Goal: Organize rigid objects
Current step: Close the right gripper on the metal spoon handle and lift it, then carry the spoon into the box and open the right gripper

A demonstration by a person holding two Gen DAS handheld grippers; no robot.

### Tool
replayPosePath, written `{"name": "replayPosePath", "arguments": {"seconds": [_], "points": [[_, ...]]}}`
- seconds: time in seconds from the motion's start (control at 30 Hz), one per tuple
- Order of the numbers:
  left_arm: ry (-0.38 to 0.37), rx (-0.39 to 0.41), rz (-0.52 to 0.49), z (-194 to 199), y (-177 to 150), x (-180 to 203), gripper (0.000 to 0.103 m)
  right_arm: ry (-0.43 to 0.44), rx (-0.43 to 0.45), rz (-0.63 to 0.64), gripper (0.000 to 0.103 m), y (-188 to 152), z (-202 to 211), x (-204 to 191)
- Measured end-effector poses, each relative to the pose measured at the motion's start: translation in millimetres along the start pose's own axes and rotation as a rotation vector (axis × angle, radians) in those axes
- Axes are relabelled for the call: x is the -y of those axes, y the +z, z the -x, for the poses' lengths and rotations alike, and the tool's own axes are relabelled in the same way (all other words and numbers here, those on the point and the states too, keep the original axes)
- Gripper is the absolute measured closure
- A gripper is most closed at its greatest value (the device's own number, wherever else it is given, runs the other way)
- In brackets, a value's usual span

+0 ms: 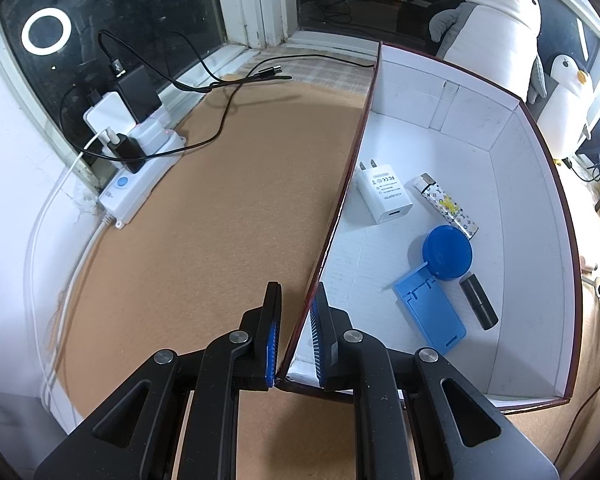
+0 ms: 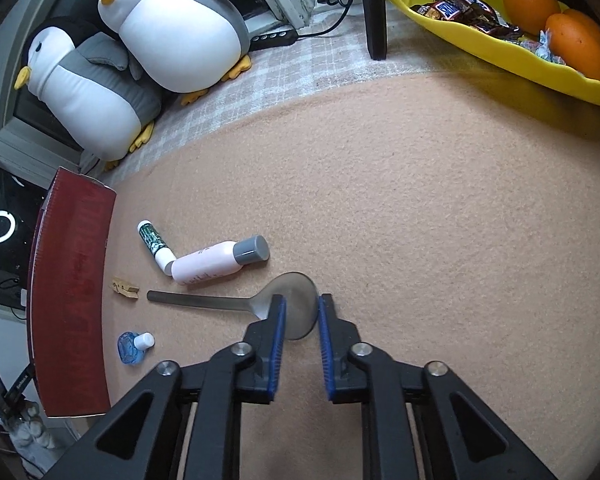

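My left gripper (image 1: 296, 300) straddles the left wall of a white box with a dark red outside (image 1: 340, 184); its jaws stand apart with the wall between them. In the box lie a white charger (image 1: 385, 193), a patterned lighter (image 1: 448, 204), a blue round lid (image 1: 447, 252), a blue phone stand (image 1: 430, 312) and a black tube (image 1: 479, 301). My right gripper (image 2: 302, 304) is open, its fingers on either side of the bowl of a metal spoon (image 2: 236, 303) on the tan mat. Nearby lie a pink bottle (image 2: 220, 261), a green-white tube (image 2: 155, 246), a wooden clothespin (image 2: 125, 289) and a small blue bottle (image 2: 134, 346).
The box's red outer wall (image 2: 70, 292) stands at the left in the right wrist view. Two plush penguins (image 2: 140, 52) sit behind. A yellow tray (image 2: 500, 44) with oranges and candy is at the far right. A power strip (image 1: 136, 176) with chargers and cables lies left of the box.
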State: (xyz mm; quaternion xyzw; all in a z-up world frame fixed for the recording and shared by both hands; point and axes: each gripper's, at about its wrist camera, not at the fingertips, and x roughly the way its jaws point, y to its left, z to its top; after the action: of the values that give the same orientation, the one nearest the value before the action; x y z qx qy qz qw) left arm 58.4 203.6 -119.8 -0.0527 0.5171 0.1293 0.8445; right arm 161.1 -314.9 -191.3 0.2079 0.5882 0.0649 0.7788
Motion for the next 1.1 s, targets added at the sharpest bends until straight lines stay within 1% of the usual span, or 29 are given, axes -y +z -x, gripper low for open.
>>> {"name": "replayPosePath", "arguments": {"seconds": [0.23,0.3,0.4,0.63,0.8,0.93,1.1], "points": [[0.0,0.0,0.0,0.0,0.0,0.3,0.09,0.011,0.015,-0.001,0.099,-4.9,1.0,-1.5],[0.0,0.0,0.001,0.1,0.0,0.3,0.09,0.007,0.032,0.006,0.099,-7.7,5.8,-3.9],[0.0,0.0,-0.001,0.0,0.0,0.3,0.09,0.019,0.061,0.007,0.1,-10.8,16.6,-7.0],[-0.001,0.0,0.0,-0.4,-0.1,0.4,0.09,0.008,0.139,0.011,0.101,-15.1,48.4,-12.5],[-0.003,-0.002,0.002,-1.9,-1.0,1.6,0.09,0.002,0.169,0.032,0.101,-14.7,61.9,-21.0],[-0.004,-0.003,0.003,-2.0,-1.1,1.8,0.09,0.036,0.186,0.032,0.101,-15.3,72.0,-30.0],[-0.006,-0.003,0.005,-2.5,-1.3,2.2,0.09,0.077,0.236,0.059,0.101,-12.6,94.9,-53.2]]}}
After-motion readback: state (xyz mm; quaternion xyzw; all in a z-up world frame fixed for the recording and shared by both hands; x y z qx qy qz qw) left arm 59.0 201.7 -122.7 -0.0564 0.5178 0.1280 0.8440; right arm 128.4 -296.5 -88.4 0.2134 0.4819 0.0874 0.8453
